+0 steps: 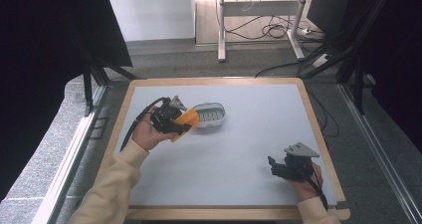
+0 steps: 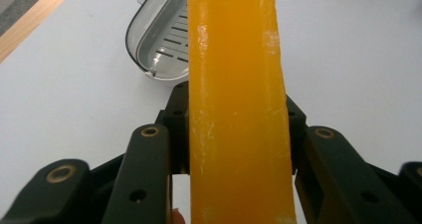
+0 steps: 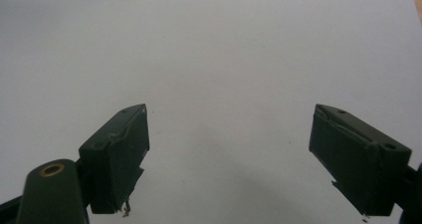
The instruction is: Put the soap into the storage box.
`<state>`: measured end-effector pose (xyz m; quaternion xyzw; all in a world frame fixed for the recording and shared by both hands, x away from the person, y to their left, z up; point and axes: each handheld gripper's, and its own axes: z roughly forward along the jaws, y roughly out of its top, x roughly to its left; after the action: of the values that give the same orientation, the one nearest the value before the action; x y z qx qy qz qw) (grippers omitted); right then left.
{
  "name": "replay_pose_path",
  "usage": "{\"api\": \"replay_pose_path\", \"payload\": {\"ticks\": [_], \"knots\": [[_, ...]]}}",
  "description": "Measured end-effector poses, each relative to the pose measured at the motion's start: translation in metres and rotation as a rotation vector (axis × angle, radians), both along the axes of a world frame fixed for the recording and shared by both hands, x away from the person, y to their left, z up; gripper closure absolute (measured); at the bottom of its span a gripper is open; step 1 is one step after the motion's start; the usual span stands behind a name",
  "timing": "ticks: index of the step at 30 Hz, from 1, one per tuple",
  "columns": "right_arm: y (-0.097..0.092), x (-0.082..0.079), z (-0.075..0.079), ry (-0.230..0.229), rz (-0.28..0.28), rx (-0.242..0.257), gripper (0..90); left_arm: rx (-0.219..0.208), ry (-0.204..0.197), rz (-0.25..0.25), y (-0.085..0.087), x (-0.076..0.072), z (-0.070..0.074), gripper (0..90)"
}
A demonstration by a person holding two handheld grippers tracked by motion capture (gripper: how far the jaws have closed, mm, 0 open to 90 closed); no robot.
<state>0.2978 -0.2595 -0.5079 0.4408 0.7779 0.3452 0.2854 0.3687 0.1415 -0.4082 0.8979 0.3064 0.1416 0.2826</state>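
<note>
An orange bar of soap [image 1: 186, 120] is clamped in my left gripper [image 1: 180, 124] at the table's left, held just left of a grey-white soap dish [image 1: 210, 115]. In the left gripper view the soap [image 2: 234, 104] rises upright between the two black jaws, which press on both of its sides, and the dish [image 2: 159, 45] with its slotted floor lies beyond it, with nothing in it. My right gripper [image 1: 276, 167] rests low at the near right of the table. In the right gripper view its jaws stand wide apart over bare table, with nothing between the fingertips [image 3: 231, 159].
The pale grey mat [image 1: 249, 149] has a wooden border [image 1: 318, 129]. Beyond the far edge lie a floor, a desk frame [image 1: 259, 20] and loose cables [image 1: 278, 32]. Black frame posts stand at both sides.
</note>
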Motion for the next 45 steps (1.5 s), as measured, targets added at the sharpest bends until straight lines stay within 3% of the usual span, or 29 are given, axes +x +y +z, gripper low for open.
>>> {"api": "replay_pose_path", "payload": {"ticks": [16,25,31,45], "knots": [[0.000,0.000,0.000,-0.004,0.003,-0.001,16.3,0.015,-0.007,-0.019,-0.006,0.007,0.001,61.6],[0.000,0.000,0.000,-0.004,0.000,0.000,16.3,0.039,-0.020,-0.055,-0.018,0.014,0.004,61.6],[0.000,0.000,0.000,-0.007,0.000,0.003,16.3,0.017,-0.017,-0.097,-0.024,0.020,0.003,61.6],[-0.001,0.000,0.000,-0.005,-0.002,0.000,16.3,0.051,-0.029,-0.156,-0.040,0.034,0.002,61.6]]}}
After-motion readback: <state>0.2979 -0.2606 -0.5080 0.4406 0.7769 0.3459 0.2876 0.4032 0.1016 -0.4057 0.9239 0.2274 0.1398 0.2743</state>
